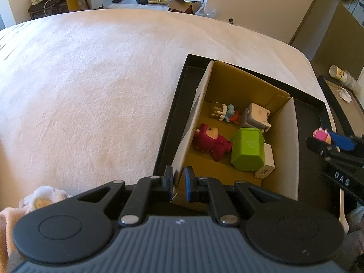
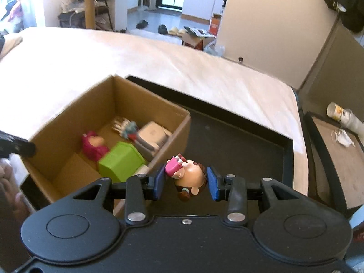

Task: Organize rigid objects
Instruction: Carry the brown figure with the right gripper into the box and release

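Note:
A brown cardboard box (image 1: 245, 86) stands in a black tray (image 1: 307, 118) on the bed. My left gripper (image 1: 179, 178) is shut on the box's near wall. Inside lie a magenta figure (image 1: 209, 141), a green container (image 1: 248, 150), a white charger (image 1: 266, 163), a grey adapter (image 1: 254, 116) and small figures (image 1: 227, 112). In the right wrist view my right gripper (image 2: 186, 182) is shut on a small doll (image 2: 190, 177) with brown hair and a pink top. It hangs over the tray (image 2: 238, 150), just right of the box (image 2: 145, 95). The left wrist view shows the same doll (image 1: 320, 135) at the right edge.
A white blanket (image 1: 91, 91) covers the bed left of and beyond the tray. A plush toy (image 1: 43, 198) lies at the near left. Right of the bed stands a dark-framed side table (image 2: 336, 150) with a tipped cup (image 2: 339, 113). A person's hand (image 2: 11, 193) shows at far left.

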A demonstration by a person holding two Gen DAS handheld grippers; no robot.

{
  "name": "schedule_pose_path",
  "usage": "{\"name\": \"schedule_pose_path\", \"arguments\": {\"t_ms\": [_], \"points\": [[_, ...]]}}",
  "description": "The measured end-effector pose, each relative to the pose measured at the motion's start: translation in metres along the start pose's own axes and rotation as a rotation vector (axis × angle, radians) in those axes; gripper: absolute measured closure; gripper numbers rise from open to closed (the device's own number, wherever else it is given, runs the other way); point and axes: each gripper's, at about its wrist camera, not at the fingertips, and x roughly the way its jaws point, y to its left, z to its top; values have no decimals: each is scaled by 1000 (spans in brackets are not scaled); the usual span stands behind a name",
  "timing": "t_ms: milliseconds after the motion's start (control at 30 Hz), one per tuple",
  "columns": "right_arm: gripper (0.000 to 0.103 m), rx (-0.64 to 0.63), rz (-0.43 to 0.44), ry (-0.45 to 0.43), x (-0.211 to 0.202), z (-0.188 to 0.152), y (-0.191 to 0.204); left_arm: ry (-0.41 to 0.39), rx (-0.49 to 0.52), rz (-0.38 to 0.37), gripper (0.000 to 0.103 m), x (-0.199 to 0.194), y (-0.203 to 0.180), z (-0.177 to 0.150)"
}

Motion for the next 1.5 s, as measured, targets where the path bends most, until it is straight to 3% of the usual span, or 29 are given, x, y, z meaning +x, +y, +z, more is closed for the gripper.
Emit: {"name": "schedule_pose_path", "arguments": {"t_ms": [533, 1100, 1500], "points": [[64, -11, 78, -77, -12, 42, 28, -5, -21, -19, 94, 0, 4, 0], [64, -44, 179, -11, 36, 52, 61, -8, -45, -41, 93, 2, 10, 0], [63, -60, 155, 39, 62, 50, 75, -12, -49, -53, 93, 1, 12, 0]]}}
